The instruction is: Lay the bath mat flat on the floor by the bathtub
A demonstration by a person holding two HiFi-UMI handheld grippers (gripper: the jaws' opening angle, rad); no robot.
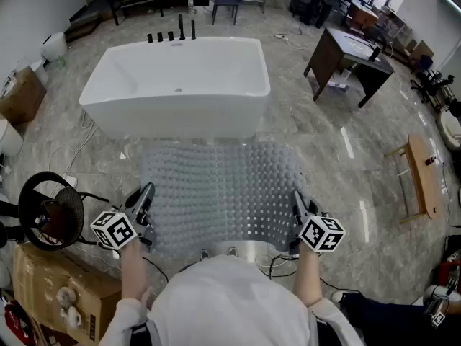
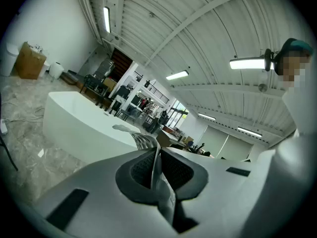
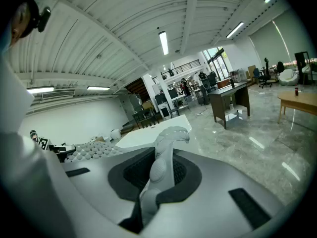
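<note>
Bath mat (image 1: 223,193): I am holding it spread, left tool (image 1: 146,202) and right tool (image 1: 297,206) each clamped on a near corner; uneven lowering could fold it against the bathtub (image 1: 180,85).

Bath mat (image 1: 223,193) before bathtub (image 1: 173,114), fan (image 1: 47,211) at left, desk (image 1: 353,49) behind at right

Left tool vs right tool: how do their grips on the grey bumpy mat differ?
The left tool pinches the grey nubbed bath mat at its left edge; the right tool takes the right edge. In the left tool's grip the mat shows thin and edge-on; out of the right tool's grip a thicker bumpy fold curls over. Shared: both are shut on the mat, spreading it before the white bathtub.
</note>
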